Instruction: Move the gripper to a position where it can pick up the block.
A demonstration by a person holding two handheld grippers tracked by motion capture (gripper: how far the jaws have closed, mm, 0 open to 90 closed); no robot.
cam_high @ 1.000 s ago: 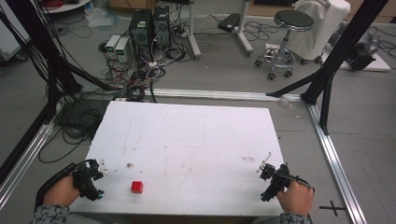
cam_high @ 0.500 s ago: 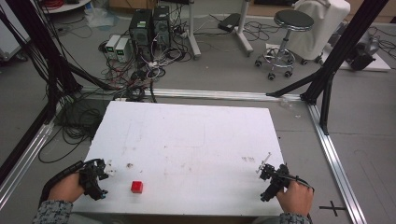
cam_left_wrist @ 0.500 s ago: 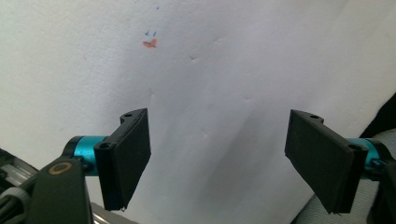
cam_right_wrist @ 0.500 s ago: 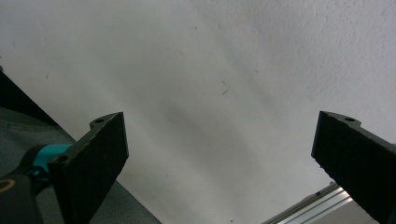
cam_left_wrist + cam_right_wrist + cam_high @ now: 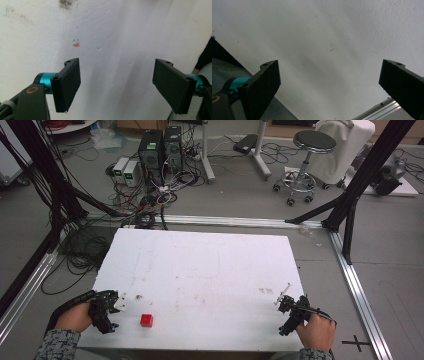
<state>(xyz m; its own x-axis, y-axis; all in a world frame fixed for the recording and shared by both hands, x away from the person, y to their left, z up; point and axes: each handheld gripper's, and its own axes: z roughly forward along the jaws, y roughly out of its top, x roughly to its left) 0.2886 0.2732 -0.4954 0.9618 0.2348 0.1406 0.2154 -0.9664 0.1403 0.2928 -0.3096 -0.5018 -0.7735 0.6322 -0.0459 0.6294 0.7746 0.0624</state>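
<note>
Now | left gripper [image 5: 114, 314] shifted nearer red cube [image 5: 146, 320] | right gripper [image 5: 289, 312] unmoved

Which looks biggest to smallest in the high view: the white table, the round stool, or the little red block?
1. White table, by far the largest.
2. Round stool, though it stands farther from the camera.
3. Red block, clearly the smallest.

Illumination is even and diffuse in the high view; the white counter [image 5: 210, 270] reads bright without glare, and shadows under the hands are faint. That view is soft and low in detail, with mild blockiness. In the left gripper view a broad, soft-edged grey shadow band runs down the surface between the jaws. The right gripper view is dimmer, greyer toward its lower left. Jaw edges are slightly blurred.
</note>
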